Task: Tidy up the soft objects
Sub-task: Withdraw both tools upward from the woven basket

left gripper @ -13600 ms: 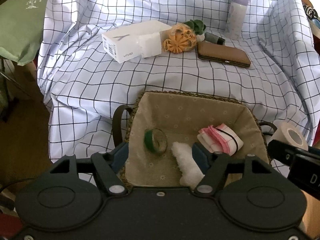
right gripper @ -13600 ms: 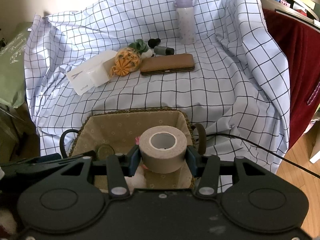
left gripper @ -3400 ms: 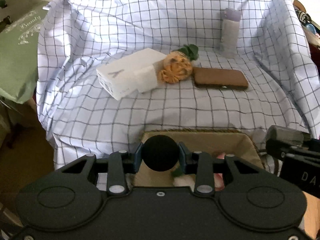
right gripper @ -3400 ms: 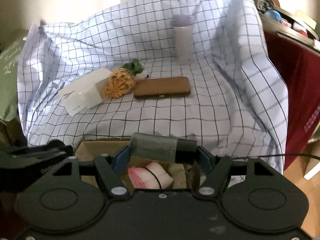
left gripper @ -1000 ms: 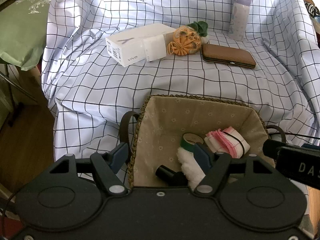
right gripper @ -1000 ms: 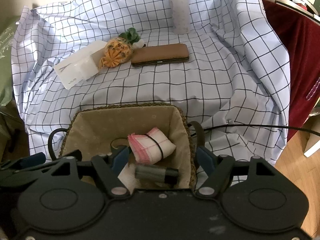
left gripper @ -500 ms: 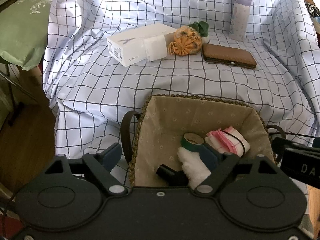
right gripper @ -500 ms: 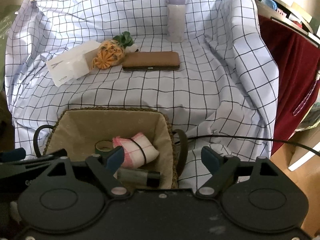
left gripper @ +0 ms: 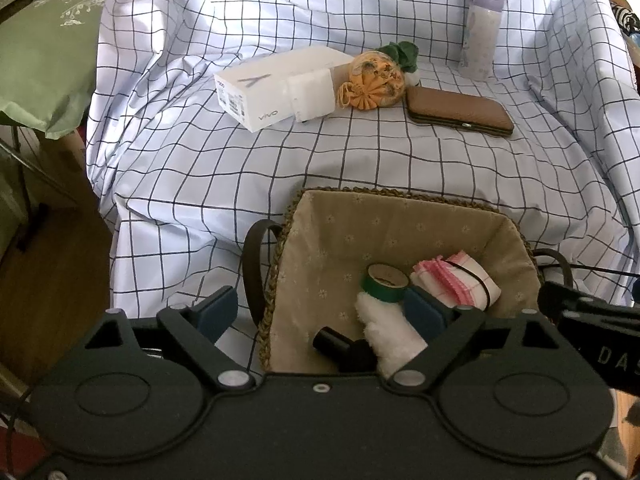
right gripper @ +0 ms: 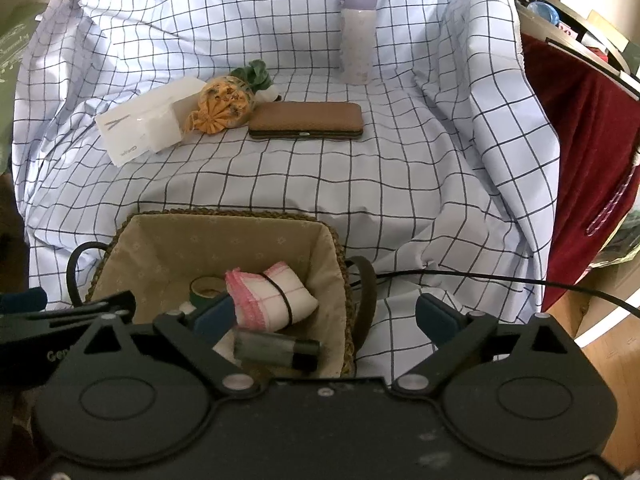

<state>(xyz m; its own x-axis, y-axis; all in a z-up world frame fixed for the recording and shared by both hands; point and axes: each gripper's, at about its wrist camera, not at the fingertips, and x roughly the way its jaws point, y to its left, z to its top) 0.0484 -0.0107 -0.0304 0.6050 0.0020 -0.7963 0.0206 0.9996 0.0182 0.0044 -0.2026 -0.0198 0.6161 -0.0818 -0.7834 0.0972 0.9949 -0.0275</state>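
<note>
Both grippers tilt steeply downward, jaws opening. The left gripper [left gripper: 320,312] grips nothing; the right gripper [right gripper: 326,316] likewise has nothing pressed between its blue pads [right gripper: 434,314].

Brightness: soft daylight, fairly bright on the checked sheet [left gripper: 360,168] beyond both grippers; no hard glare.
Light source: seems to come from behind and above the sheet, far side from the tongs.
Shadows: the basket [right gripper: 224,240] interior just ahead of the fingers is dim; the gripper bodies are near black, little detail.
Blur: both views sharp, slight softness at the borders.
Distortion: strong fisheye; grid lines bow toward the edges, corners darken.
</note>
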